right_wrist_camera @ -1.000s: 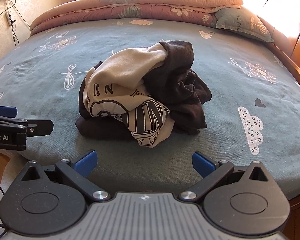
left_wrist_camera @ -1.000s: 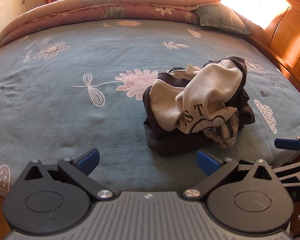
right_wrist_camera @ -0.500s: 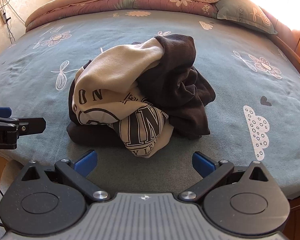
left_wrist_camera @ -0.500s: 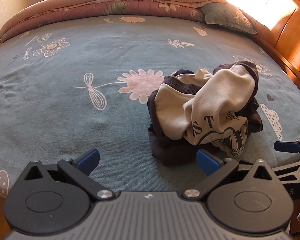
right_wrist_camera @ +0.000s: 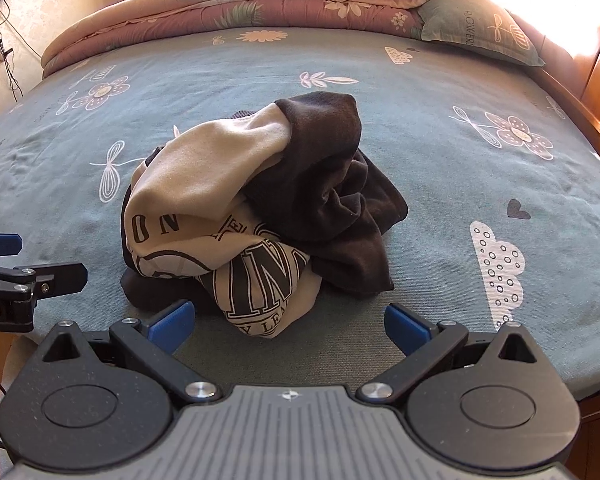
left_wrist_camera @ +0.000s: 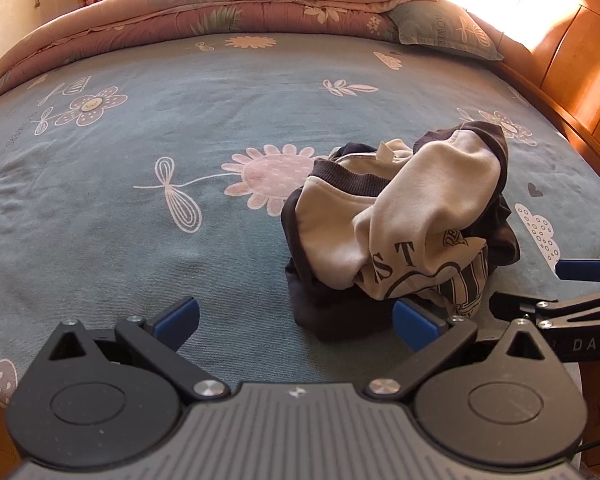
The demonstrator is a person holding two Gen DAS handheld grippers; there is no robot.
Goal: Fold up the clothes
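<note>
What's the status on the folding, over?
Left gripper open, right gripper open, both empty. Crumpled sweatshirt unfolded on bed. Nothing in the way.

cream-and-brown sweatshirt (right_wrist_camera: 236, 200) (dark lettering); teal floral bedsheet (right_wrist_camera: 440, 92).

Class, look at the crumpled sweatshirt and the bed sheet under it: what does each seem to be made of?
The sweatshirt looks like soft knit cotton jersey, matte cream and dark brown, with a ribbed collar and printed lettering. The bed sheet seems a brushed, slightly fuzzy woven cotton, matte teal with printed flowers; the exact fibres cannot be told.
</note>
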